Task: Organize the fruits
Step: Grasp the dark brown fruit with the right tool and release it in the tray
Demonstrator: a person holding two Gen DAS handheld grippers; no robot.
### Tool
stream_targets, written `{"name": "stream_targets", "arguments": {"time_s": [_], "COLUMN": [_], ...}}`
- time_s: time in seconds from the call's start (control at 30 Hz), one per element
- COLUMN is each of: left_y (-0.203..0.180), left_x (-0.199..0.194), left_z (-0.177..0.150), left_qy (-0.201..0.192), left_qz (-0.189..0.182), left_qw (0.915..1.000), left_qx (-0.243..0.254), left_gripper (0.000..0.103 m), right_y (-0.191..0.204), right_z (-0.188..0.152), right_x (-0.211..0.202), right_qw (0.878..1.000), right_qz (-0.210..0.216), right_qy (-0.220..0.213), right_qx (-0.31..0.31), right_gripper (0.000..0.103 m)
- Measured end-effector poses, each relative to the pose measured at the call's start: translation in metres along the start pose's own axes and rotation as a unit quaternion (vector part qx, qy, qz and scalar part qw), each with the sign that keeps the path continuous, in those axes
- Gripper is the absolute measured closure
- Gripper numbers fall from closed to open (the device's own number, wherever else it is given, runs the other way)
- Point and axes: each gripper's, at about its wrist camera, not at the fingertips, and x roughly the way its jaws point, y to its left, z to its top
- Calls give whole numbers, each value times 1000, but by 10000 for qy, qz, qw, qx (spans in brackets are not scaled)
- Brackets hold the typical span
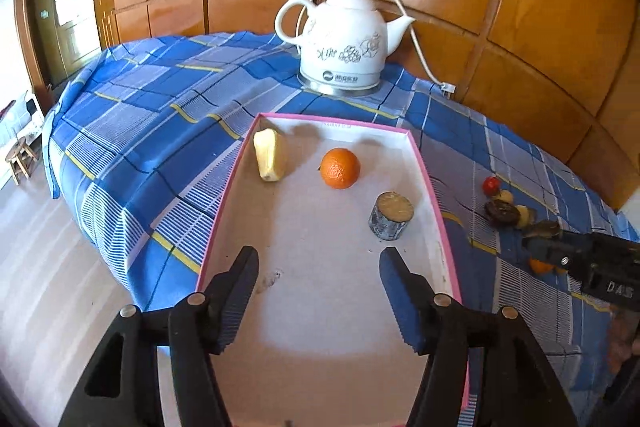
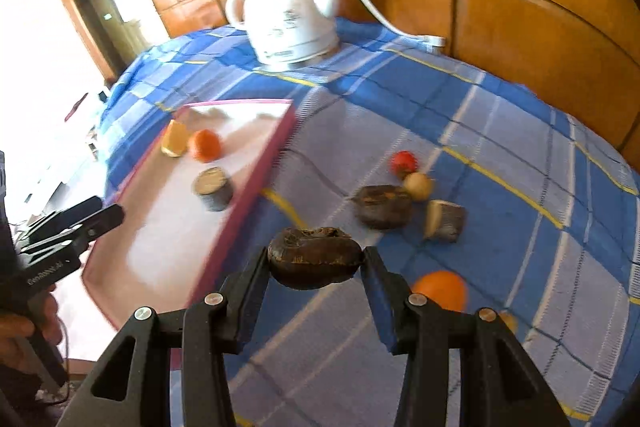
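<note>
Crosswise between its clamped jaws, the right gripper (image 2: 316, 261) holds a dark brown oblong fruit (image 2: 314, 259), while the left gripper (image 1: 318, 267) gapes empty above the pink-rimmed white tray (image 1: 224, 195).

Two oranges (image 2: 442, 290), one kettle (image 1: 344, 41), one tray (image 1: 434, 187)

Two black plastic hand-held grippers with blue-padded fingers

The left gripper (image 1: 319, 285) and right gripper (image 2: 316, 277) each have matte black angular arms with triangular cut-outs behind the fingers, silver round rivets at the pivots, and ribbed blue pads on the fingers' (image 1: 396, 277) inner faces. White lettering marks each gripper's black body, too small to read surely.
</note>
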Motion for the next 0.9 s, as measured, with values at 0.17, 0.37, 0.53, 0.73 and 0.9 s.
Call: {"name": "stream_targets", "arguments": {"time_s": [0.17, 0.37, 0.53, 0.73, 0.9], "left_y": [0, 4, 10, 16, 16], "left_x": [-18, -35, -44, -50, -50], "left_z": [-2, -1, -1, -1, -2], "left_qy": [-290, -630, -791, -893, -888], "left_qz": [114, 331, 445, 537, 540], "left_qw": [9995, 9974, 9958, 9945, 9945], "left_qx": [72, 149, 146, 140, 153], "left_gripper": [38, 34, 33, 32, 32], "right_y": [32, 69, 95, 110, 109], "right_z": [0, 8, 16, 24, 24], "right_x": [0, 10, 27, 51, 63], "right_qw": [9991, 9964, 9944, 9941, 9944], "right_qz": [374, 717, 868, 848, 799], "right_qy": [-2, 68, 199, 392, 507], "right_qx": [-186, -437, -569, -553, -459], "right_gripper": [56, 56, 55, 55, 55]}}
